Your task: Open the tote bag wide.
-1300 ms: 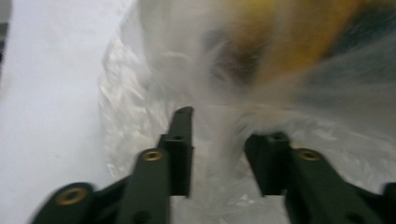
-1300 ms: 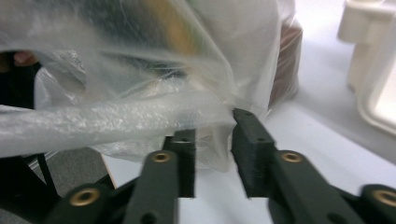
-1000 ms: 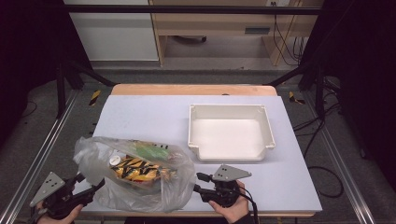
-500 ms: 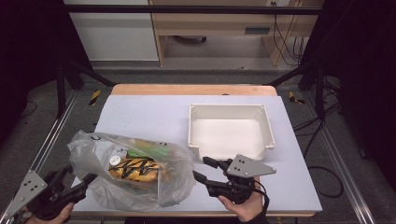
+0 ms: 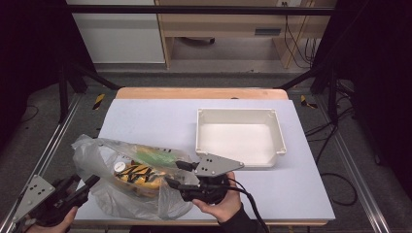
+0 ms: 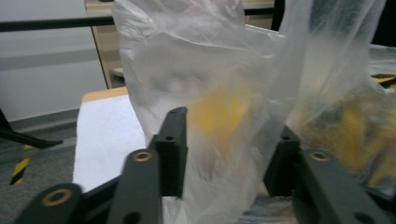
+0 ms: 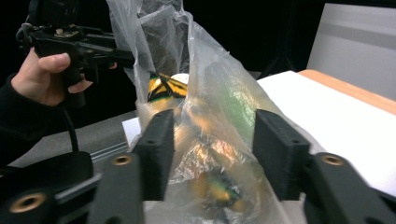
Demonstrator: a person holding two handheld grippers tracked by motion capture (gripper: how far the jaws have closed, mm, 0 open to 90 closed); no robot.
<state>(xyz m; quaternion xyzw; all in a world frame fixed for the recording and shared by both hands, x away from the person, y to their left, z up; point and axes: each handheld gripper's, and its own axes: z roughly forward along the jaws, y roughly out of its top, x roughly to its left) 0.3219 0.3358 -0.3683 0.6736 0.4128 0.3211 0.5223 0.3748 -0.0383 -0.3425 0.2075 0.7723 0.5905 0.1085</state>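
Note:
A clear plastic bag (image 5: 97,155) lies at the table's front left, holding a yellow and black striped packet (image 5: 138,174), a green packet (image 5: 155,158) and a round lid (image 5: 119,166). My left gripper (image 5: 86,187) is at the bag's left end. Its jaws have just been closing, and in the left gripper view the bunched bag (image 6: 224,116) is pressed between them (image 6: 229,135). My right gripper (image 5: 175,174) is at the bag's right end. Its jaws have also just been closing, with bag film (image 7: 210,107) and packets between them (image 7: 212,126). The left gripper (image 7: 121,56) holds the bag's far edge up.
A white empty tray (image 5: 238,112) stands right of the bag, close to the right gripper. The white table top (image 5: 160,121) has a wooden strip along its far edge. Black frame rails run down both sides of the table.
The right gripper rose, swung right, then came left onto the bag's right end. The left gripper shifted slightly left and its jaws narrowed on the bag. The bag's left edge lifted.

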